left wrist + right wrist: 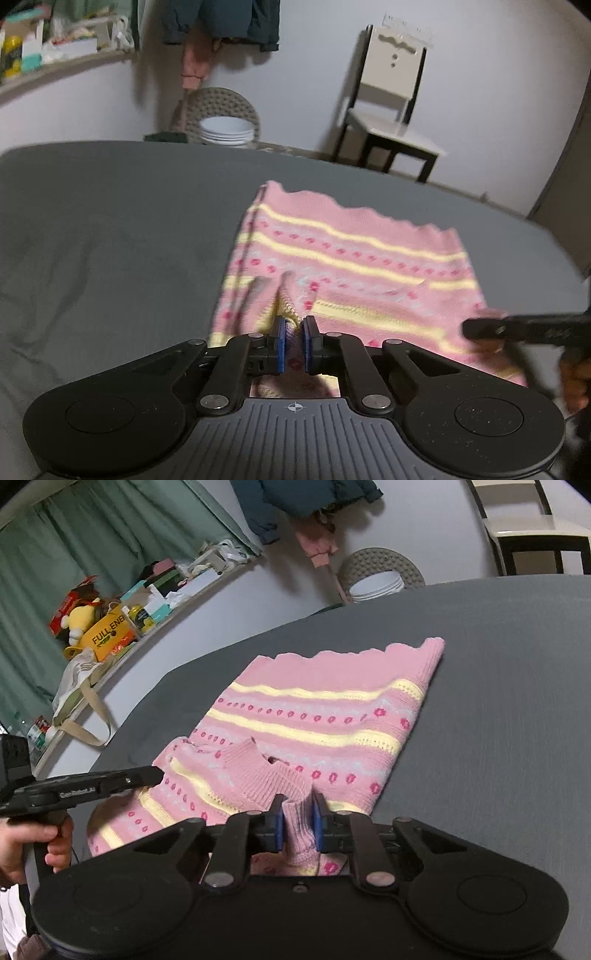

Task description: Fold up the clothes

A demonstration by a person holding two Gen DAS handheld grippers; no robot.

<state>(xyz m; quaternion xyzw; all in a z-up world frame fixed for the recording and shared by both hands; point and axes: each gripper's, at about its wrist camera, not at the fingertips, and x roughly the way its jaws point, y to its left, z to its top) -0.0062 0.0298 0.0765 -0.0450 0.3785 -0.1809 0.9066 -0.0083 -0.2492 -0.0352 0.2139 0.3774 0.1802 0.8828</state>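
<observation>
A pink knitted sweater (354, 258) with yellow stripes and red dots lies on the grey bed (110, 229), its scalloped hem at the far end. My left gripper (294, 328) is shut on a bunched fold of the sweater at its near edge. In the right wrist view the same sweater (314, 720) spreads ahead, and my right gripper (298, 812) is shut on a ribbed pink fold of it. The left gripper (151, 775) shows from the side at the sweater's left edge, held by a hand (33, 842). The right gripper (476, 328) enters the left wrist view from the right.
A chair (391, 99) stands against the far wall beyond the bed. A white bucket (227, 131) sits by a round stool. A cluttered shelf (122, 616) with boxes, a hanging bag (81, 698) and green curtains are at left. Jackets hang on the wall (221, 22).
</observation>
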